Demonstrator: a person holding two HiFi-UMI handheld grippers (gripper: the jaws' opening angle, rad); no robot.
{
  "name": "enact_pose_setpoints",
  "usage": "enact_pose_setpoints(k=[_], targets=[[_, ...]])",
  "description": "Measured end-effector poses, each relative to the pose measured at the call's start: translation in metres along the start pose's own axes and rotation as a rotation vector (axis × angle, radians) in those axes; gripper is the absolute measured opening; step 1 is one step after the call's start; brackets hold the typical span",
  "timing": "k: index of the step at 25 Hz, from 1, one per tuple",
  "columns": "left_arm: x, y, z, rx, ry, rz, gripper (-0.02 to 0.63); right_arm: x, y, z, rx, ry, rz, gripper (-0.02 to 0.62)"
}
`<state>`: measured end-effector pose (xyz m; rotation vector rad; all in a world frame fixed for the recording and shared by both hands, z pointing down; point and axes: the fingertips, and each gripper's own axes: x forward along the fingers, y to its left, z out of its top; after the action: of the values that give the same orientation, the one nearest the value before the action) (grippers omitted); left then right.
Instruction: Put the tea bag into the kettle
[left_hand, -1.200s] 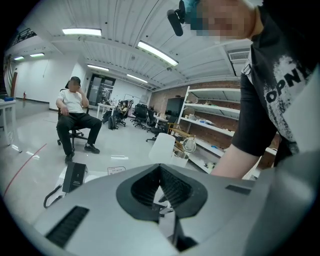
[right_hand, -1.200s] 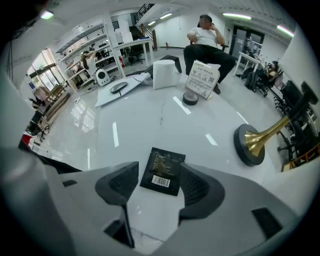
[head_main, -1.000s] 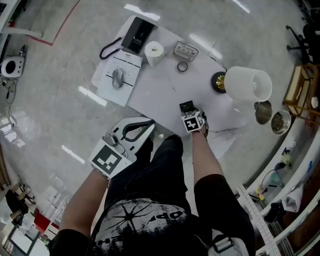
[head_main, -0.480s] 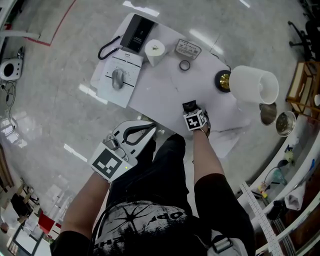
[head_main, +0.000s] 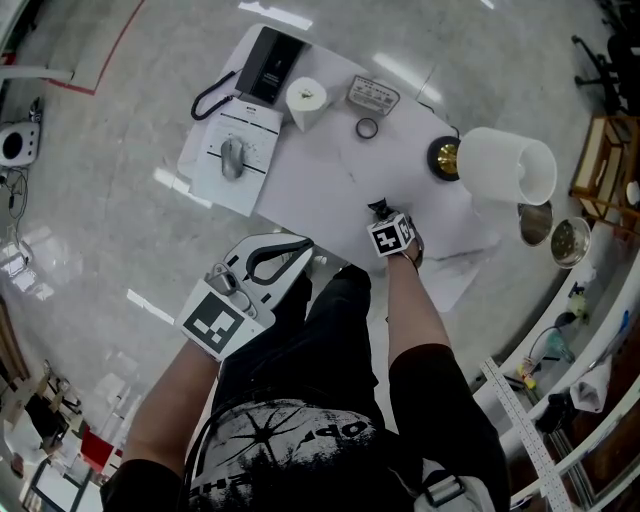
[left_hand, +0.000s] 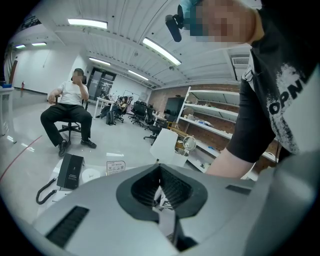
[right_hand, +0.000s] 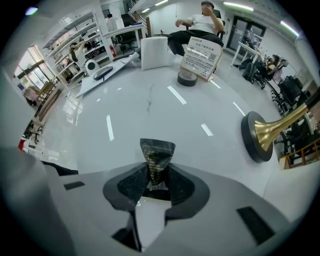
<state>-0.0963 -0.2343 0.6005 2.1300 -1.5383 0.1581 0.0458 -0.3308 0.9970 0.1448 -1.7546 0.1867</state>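
A dark tea bag sachet (right_hand: 156, 152) stands pinched between the pads of my right gripper (right_hand: 157, 172), which points down at the white table (head_main: 330, 175). Its jaws have just been closing, with the sachet between them. From above, the sachet (head_main: 378, 208) pokes out past the marker cube (head_main: 391, 237). My left gripper (head_main: 300, 245) hangs off the table's near edge by the person's leg, tips together with nothing held. A metal kettle (head_main: 533, 222) sits on a lower surface to the right, beyond the lamp.
A white lamp shade (head_main: 505, 165) on a brass base (right_hand: 260, 135) stands right of the right gripper. At the table's far side are a black telephone (head_main: 268, 65), a white roll (head_main: 306, 100), a card (head_main: 372, 95), a tape ring (right_hand: 187, 78) and a mouse (head_main: 232, 155). A person (left_hand: 70, 112) sits beyond.
The right gripper's jaws have closed onto the tea bag sachet, which now looks narrower and squeezed. Both hands have stayed nearly where they were.
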Motion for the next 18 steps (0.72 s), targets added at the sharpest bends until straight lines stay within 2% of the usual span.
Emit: enact_pose_setpoints(k=[4, 10, 14, 18], targets=[[-0.002, 0.0, 0.011, -0.03, -0.033, -0.01, 0.006, -0.013, 0.0, 0.015, 0.026, -0.026, -0.011, 0.115], [-0.015, -0.004, 0.039, 0.014, -0.081, -0.035, 0.006, -0.068, 0.007, 0.053, -0.001, -0.118, -0.043, 0.115], [-0.034, -0.006, 0.061, 0.014, -0.125, -0.041, 0.006, -0.128, 0.014, 0.086, 0.001, -0.244, -0.075, 0.115], [-0.058, -0.01, 0.078, 0.023, -0.165, -0.04, 0.006, -0.198, 0.028, 0.119, 0.05, -0.444, -0.046, 0.115]])
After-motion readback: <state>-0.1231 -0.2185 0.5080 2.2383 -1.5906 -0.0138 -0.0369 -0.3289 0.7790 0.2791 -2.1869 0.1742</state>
